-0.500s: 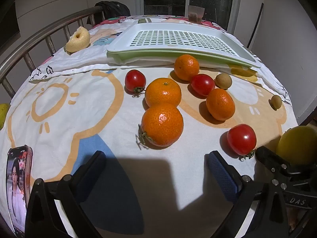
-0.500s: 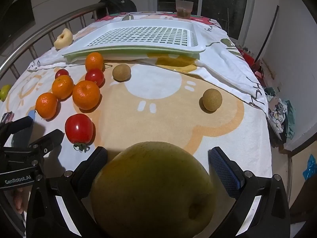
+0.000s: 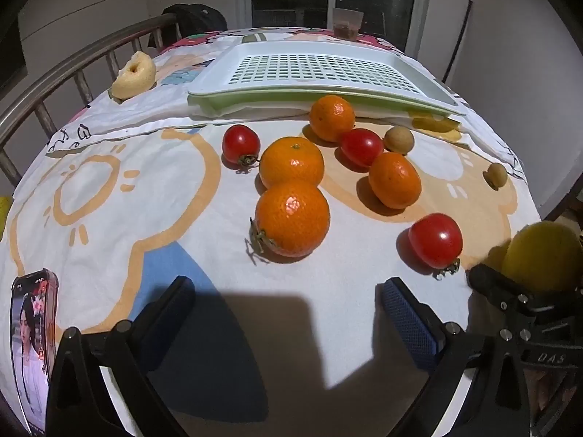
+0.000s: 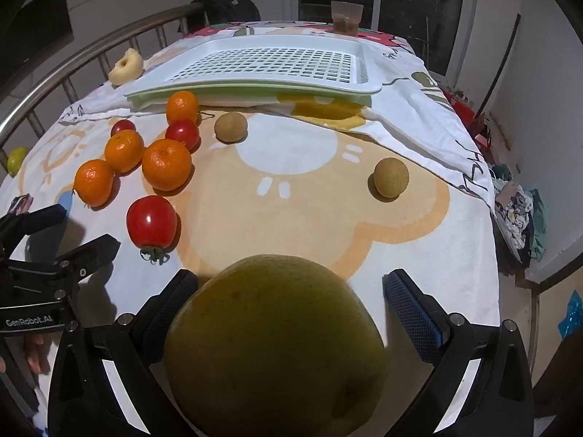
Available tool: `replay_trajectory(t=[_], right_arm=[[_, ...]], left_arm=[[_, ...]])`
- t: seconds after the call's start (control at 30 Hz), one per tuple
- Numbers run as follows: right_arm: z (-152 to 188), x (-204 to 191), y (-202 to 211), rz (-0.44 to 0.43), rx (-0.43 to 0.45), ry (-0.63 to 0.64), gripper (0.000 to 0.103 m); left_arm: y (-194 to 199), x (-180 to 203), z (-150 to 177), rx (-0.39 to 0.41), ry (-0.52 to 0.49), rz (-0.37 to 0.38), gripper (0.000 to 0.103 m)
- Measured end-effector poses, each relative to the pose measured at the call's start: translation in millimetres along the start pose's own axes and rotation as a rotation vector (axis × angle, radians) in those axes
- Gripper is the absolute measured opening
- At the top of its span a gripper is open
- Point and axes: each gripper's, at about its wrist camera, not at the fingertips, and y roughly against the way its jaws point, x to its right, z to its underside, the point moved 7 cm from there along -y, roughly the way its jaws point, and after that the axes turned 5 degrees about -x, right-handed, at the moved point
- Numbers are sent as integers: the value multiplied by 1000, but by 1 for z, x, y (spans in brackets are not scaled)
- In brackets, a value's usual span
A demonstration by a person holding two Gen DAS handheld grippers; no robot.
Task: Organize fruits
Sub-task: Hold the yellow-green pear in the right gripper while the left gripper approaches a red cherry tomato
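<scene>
While the big yellow-green fruit (image 4: 273, 342) lies between the right tool's (image 4: 291, 302) fingers, both pads stand clear of it: spread wide, nothing clamped. Looks heavy, firm, smooth-skinned; grip across its widest girth. Left tool (image 3: 288, 309) spread wide too, empty, nearest orange (image 3: 291, 218) just ahead.

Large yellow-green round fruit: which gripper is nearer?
Right. The right gripper straddles the large yellow-green round fruit, jaws open; the left gripper is off to its left.
</scene>
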Motion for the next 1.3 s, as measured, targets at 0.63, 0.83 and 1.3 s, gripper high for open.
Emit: replay_trajectory(t=[0.63,0.83,1.3], right_arm=[[-4,9,45,-127,113,18,103],[-9,14,67,-111,172,89,103],[22,-1,62,-189,99,165,103]], left_arm=[[22,8,-3,72,-2,94,103],[43,11,-7,135,-10,144,103],[43,43,2,93,-84,222,98]])
